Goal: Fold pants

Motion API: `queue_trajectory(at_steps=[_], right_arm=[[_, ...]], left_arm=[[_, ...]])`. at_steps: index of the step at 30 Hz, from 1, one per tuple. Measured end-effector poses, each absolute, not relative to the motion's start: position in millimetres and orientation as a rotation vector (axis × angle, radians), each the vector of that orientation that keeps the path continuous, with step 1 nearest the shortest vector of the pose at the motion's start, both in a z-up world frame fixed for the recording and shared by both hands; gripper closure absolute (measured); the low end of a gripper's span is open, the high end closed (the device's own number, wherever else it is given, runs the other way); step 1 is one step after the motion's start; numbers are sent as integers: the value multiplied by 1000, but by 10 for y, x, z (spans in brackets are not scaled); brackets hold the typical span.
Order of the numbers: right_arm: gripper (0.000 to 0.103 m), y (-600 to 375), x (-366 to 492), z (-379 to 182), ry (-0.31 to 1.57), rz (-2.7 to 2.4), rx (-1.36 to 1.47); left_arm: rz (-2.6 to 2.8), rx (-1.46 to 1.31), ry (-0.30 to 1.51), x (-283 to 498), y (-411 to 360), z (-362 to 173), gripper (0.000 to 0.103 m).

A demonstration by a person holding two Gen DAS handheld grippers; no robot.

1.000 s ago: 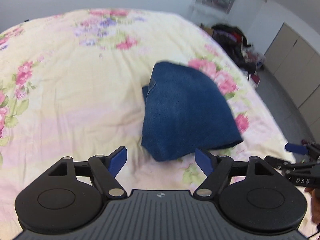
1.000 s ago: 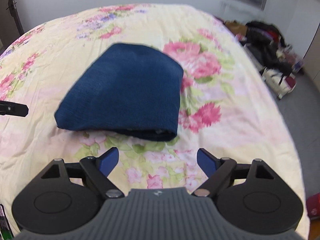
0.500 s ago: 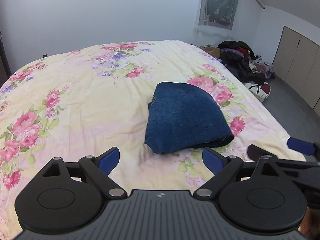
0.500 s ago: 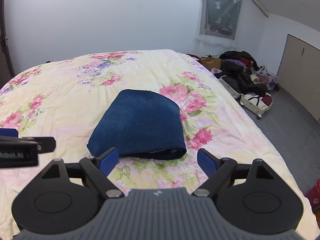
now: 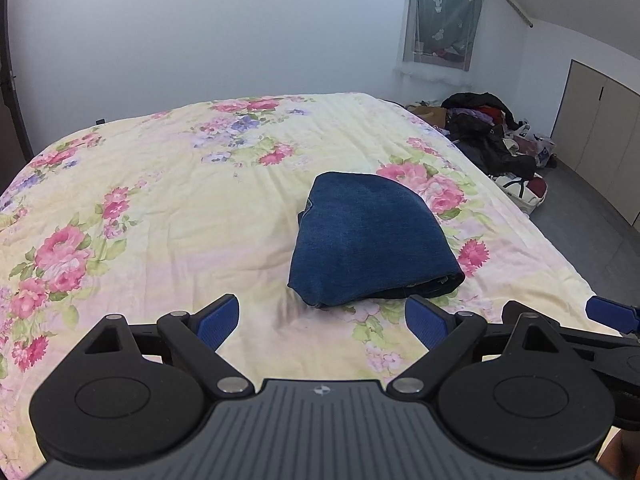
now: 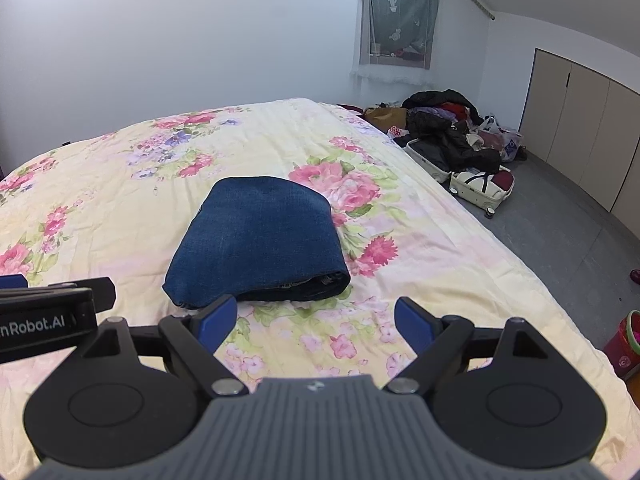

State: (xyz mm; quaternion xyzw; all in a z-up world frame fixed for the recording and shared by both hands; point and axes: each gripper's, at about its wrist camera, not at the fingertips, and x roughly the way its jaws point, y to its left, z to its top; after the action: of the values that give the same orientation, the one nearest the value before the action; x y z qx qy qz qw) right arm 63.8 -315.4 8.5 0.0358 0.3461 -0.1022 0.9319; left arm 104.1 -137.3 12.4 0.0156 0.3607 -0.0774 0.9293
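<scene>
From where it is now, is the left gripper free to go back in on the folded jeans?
Probably yes. The left gripper is open with nothing between its pads, and only bare floral bedspread lies between it and the folded jeans. The right gripper sits off to the side, not across that path.

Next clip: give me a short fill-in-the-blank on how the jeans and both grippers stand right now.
1. The dark blue denim pants lie ____ into a compact bundle.
2. The bundle rests on a ____-patterned yellow bedspread.
3. The left gripper holds ____ between its blue pads.
4. The right gripper stands ____, apart from the pants.

Missing words: folded; floral; nothing; open
</scene>
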Motion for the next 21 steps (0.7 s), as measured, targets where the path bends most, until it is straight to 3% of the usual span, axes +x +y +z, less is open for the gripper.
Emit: queue_trajectory(at_steps=[21], right_arm=[[21, -3186, 622, 142, 705, -214, 78]], left_arm=[[-162, 26, 738, 1014, -1388, 162, 0]])
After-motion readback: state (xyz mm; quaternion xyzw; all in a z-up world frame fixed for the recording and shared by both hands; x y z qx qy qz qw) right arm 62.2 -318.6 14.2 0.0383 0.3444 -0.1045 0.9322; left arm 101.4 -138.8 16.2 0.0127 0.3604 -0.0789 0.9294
